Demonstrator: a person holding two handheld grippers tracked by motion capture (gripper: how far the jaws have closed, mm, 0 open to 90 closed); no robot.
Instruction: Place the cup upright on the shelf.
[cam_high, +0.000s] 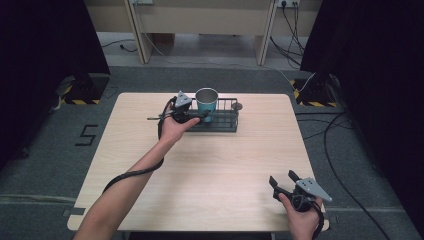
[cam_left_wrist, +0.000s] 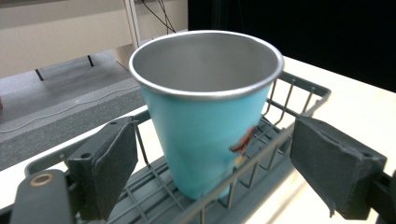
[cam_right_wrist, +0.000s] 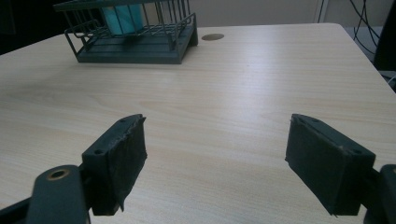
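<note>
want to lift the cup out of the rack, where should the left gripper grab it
Grip the cup across its blue wall above the rack wires, coming from the side. It stands upright, and the open left gripper already straddles it.

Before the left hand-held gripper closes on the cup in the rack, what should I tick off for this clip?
1. Left hand-held gripper open wide enough for the cup: ok, a pad stands clear on each side.
2. Cup upright in the rack: ok.
3. Cup empty: ok as far as the inside shows in the left gripper view; its bottom is hidden.
4. Pads free of the rack wires: not ok, a rack rail runs between the jaws in front of the cup's lower part.
5. Right hand-held gripper out of the way: ok, open and empty at the near right of the table.
6. Grip height on the cup: cannot tell.
</note>
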